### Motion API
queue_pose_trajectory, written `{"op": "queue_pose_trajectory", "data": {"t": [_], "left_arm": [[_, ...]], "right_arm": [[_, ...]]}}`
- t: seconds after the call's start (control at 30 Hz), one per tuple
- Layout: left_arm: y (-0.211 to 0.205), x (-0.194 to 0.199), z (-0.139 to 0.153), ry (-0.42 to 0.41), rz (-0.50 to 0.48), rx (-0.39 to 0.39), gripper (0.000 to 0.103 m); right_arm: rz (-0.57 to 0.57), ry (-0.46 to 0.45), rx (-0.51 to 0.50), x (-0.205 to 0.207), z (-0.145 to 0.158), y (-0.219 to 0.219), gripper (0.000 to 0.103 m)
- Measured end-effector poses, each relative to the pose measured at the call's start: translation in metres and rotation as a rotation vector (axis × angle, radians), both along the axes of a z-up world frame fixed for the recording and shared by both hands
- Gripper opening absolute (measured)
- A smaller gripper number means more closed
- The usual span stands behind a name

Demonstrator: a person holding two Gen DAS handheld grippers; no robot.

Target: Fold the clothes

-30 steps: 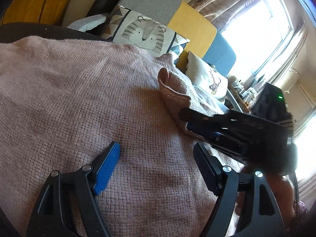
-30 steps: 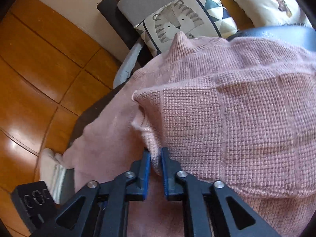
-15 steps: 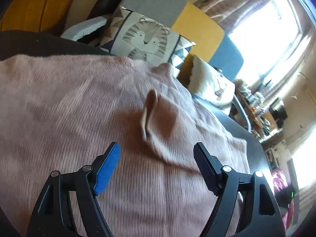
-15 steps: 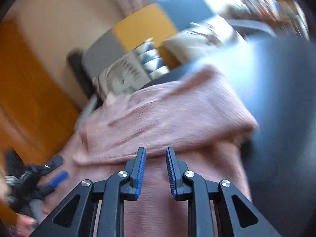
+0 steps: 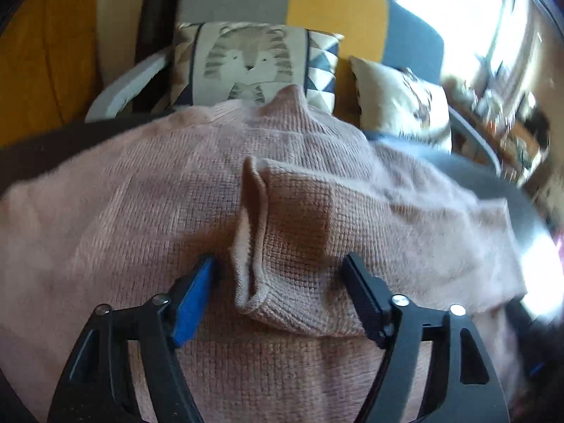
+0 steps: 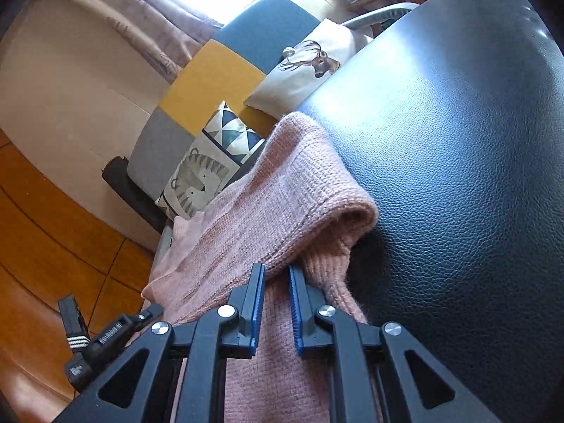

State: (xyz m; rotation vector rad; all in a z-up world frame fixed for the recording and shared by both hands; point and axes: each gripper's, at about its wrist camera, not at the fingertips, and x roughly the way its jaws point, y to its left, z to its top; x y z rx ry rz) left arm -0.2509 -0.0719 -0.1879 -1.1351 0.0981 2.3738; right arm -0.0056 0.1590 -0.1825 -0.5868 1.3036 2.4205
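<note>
A pink knitted sweater (image 5: 141, 211) lies spread on a dark leather surface (image 6: 458, 176). One sleeve is folded across the body, and its cuff (image 5: 261, 246) lies between the pads of my left gripper (image 5: 278, 292). Those jaws stand wide and are closing, and neither pad touches the cuff. In the right wrist view the sweater (image 6: 282, 204) shows a rolled folded edge beside the bare leather. My right gripper (image 6: 276, 303) sits low over the knit with its tips just under that fold. Its jaws are closing to a narrow gap, with only flat knit showing behind the gap and nothing pinched.
Behind the sweater stands a grey, yellow and blue sofa back (image 5: 335, 10) with a tiger cushion (image 5: 246, 60) and a deer cushion (image 6: 310, 67). Wooden floor (image 6: 53, 229) lies to the left. A black part of the other hand-held tool (image 6: 105, 335) shows at lower left.
The right gripper let go of the sleeve cuff and swung over to the sweater's folded right edge. The left gripper moved up to the laid-down cuff, which now lies between its jaws.
</note>
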Motion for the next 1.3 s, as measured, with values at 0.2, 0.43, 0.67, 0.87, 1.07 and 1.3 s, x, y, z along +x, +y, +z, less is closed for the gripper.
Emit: {"op": "queue_pose_trajectory", "data": {"t": [0.2, 0.43, 0.67, 0.87, 1.07, 1.3], "left_arm": [[-0.015, -0.012, 0.005, -0.012, 0.072, 0.061, 0.035], [-0.033, -0.024, 0.004, -0.072, 0.081, 0.201, 0.020], [-0.040, -0.023, 0.004, -0.107, 0.069, 0.277, 0.020], [-0.032, -0.018, 0.008, -0.079, 0.078, 0.231, 0.025], [-0.021, -0.013, 0.011, -0.035, 0.074, 0.145, 0.030], [-0.017, -0.011, 0.012, -0.014, 0.082, 0.102, 0.025]], "right_arm": [[-0.002, 0.000, 0.002, 0.005, 0.002, -0.002, 0.012], [-0.008, 0.004, 0.007, 0.005, 0.003, -0.004, 0.012], [-0.011, 0.016, 0.007, 0.007, 0.002, -0.005, 0.012], [-0.010, 0.020, 0.008, 0.008, 0.001, -0.005, 0.012], [-0.010, 0.018, 0.010, 0.007, 0.002, -0.006, 0.012], [-0.013, 0.013, 0.015, 0.007, 0.003, -0.008, 0.012]]}}
